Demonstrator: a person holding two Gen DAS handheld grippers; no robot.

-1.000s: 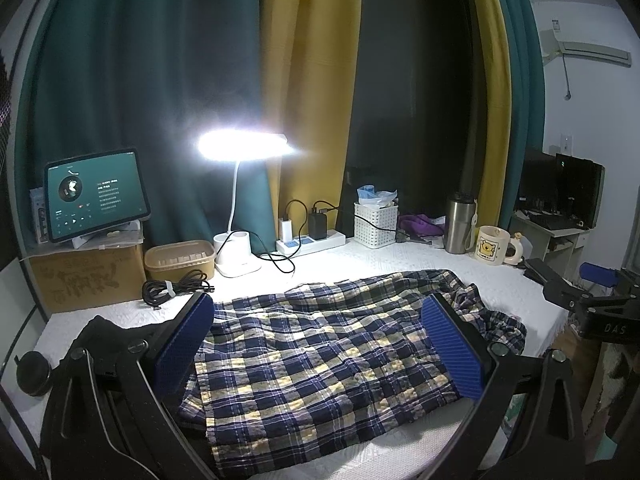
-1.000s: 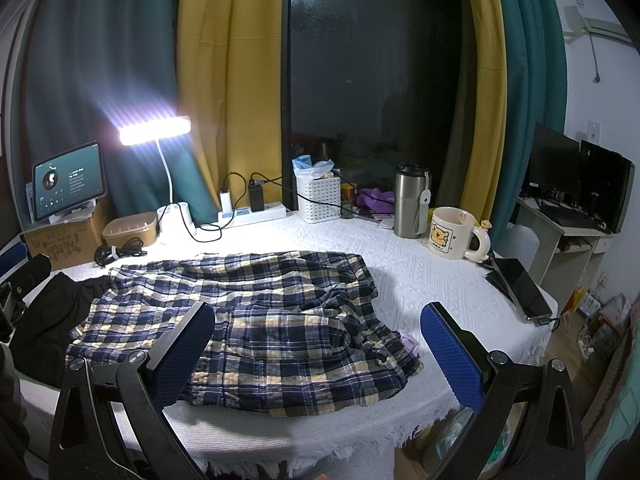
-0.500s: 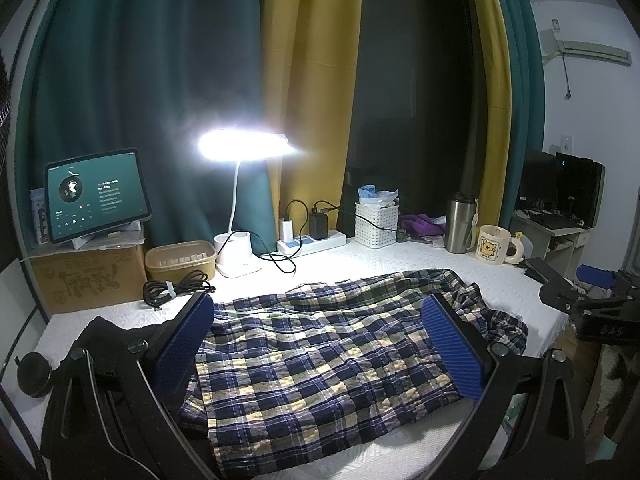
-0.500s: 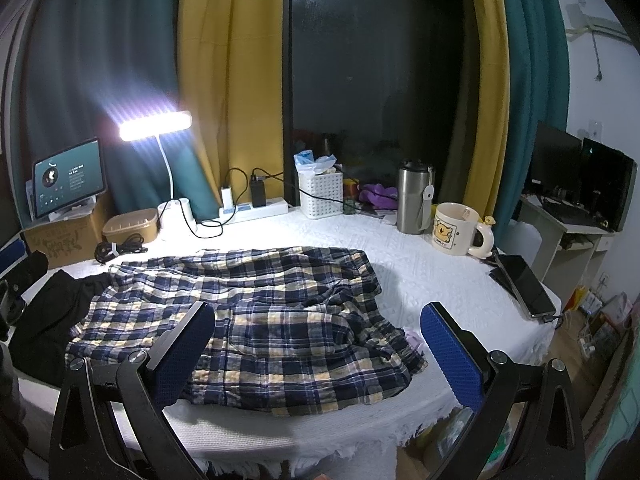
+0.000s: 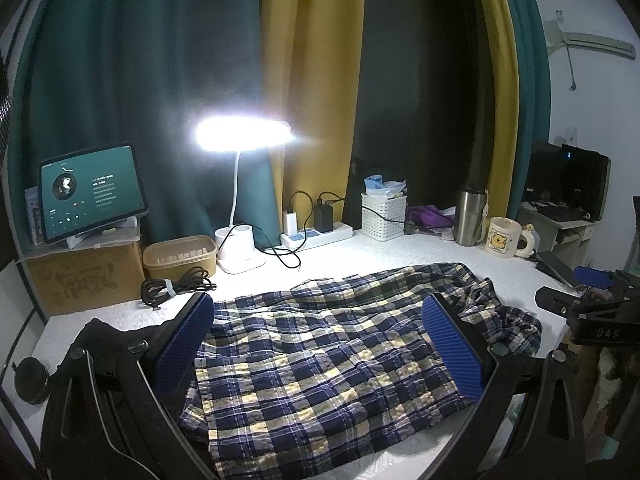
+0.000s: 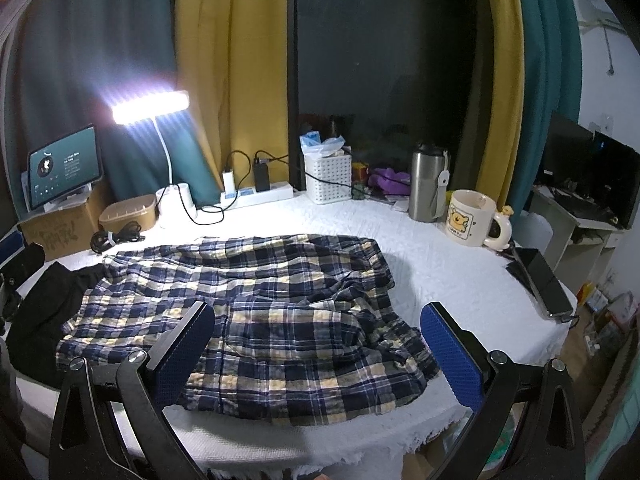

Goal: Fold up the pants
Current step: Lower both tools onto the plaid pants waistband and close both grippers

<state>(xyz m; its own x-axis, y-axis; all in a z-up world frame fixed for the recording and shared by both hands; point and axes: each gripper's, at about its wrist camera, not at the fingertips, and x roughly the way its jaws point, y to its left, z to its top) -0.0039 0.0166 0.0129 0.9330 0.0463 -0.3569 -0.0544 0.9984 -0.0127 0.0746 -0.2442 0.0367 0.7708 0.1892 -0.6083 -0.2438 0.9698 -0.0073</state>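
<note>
Navy, yellow and white plaid pants (image 5: 320, 360) (image 6: 264, 304) lie spread and rumpled across a white-covered table (image 6: 440, 264). Their right end is bunched into folds (image 6: 360, 308). My left gripper (image 5: 316, 344) hovers open above the pants' left part, its blue pads (image 5: 180, 344) wide apart and holding nothing. My right gripper (image 6: 316, 352) hangs open over the near right part of the pants, also empty. In the left wrist view the right gripper's black frame (image 5: 592, 312) shows at the far right edge.
A black garment (image 6: 44, 304) lies at the pants' left end. Along the back stand a lit desk lamp (image 5: 240, 140), tablet on a cardboard box (image 5: 88, 192), coiled cable (image 5: 172, 286), power strip (image 6: 256, 194), white basket (image 6: 328, 178), steel tumbler (image 6: 426, 182), bear mug (image 6: 468, 218). A phone (image 6: 540, 280) lies right.
Both views have shifted slightly, the right gripper drifting a little closer over the pants. The pants have not moved and both grippers stay open.
</note>
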